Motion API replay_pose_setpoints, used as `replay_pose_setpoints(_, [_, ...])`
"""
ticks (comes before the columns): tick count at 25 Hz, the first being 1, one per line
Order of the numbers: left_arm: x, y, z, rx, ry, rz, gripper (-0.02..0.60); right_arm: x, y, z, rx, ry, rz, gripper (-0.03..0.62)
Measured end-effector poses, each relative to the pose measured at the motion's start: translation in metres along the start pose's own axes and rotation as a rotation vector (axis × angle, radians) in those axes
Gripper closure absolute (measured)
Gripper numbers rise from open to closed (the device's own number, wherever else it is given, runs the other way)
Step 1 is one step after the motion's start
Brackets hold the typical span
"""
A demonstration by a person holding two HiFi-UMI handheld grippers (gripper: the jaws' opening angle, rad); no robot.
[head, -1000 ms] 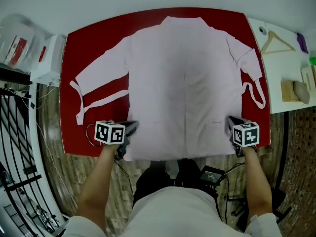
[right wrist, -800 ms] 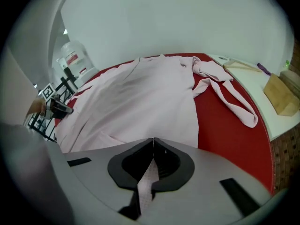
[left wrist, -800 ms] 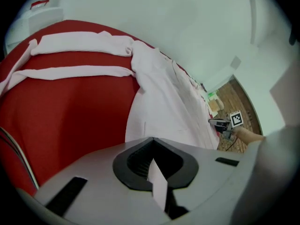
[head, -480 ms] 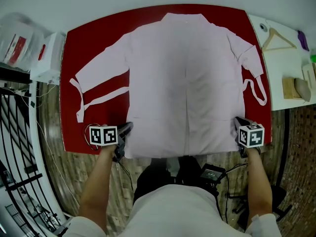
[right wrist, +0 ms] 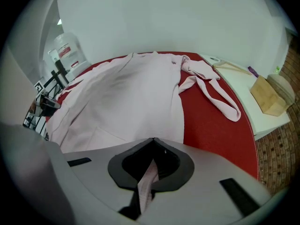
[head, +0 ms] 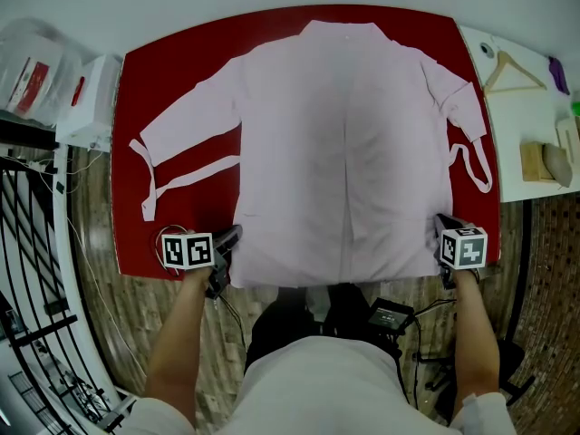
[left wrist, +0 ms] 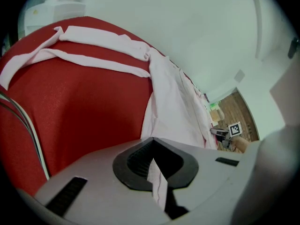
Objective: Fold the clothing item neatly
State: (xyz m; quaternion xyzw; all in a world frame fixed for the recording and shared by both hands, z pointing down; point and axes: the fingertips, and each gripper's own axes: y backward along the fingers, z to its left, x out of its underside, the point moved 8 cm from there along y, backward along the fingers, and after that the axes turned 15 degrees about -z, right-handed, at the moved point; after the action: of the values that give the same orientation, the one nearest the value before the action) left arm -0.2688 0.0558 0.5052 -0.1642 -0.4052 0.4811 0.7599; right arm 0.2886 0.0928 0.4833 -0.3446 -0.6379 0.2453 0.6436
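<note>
Left claw (head: 228, 241) clamped on pink robe (head: 344, 143) hem, 7 o'clock | right claw (head: 441, 227) likewise, 5 o'clock | fabric likely light, limp: hold corners

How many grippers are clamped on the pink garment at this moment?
2. The left gripper pinches the pink garment at its near left hem corner; the right gripper pinches its near right corner.

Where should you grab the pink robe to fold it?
By its two bottom hem corners, coming in from the near edge of the red table. The robe lies spread flat with its hem along that edge, so the corners are the loose bits a claw can pinch. The left claw and right claw are each shut on one.
</note>
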Motion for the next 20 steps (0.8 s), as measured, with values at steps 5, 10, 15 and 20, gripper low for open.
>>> replay_pose_setpoints(5, [0.003, 0.002, 0.002, -0.005, 0.004, -0.004, 0.578, 0.0, -0.001, 0.001, 0.017, 0.002, 0.005, 0.579])
replay_pose_setpoints(10, [0.005, 0.005, 0.005, -0.005, 0.014, -0.01, 0.578, 0.001, 0.0, 0.001, 0.037, -0.004, 0.006, 0.579])
replay_pose_setpoints(15, [-0.001, 0.007, -0.003, 0.014, -0.016, -0.074, 0.578, -0.012, 0.001, 0.013, 0.012, 0.049, -0.044, 0.577])
replay_pose_setpoints(20, [-0.013, 0.027, -0.001, 0.064, 0.013, -0.185, 0.577, -0.044, -0.006, 0.051, -0.084, 0.098, -0.109, 0.576])
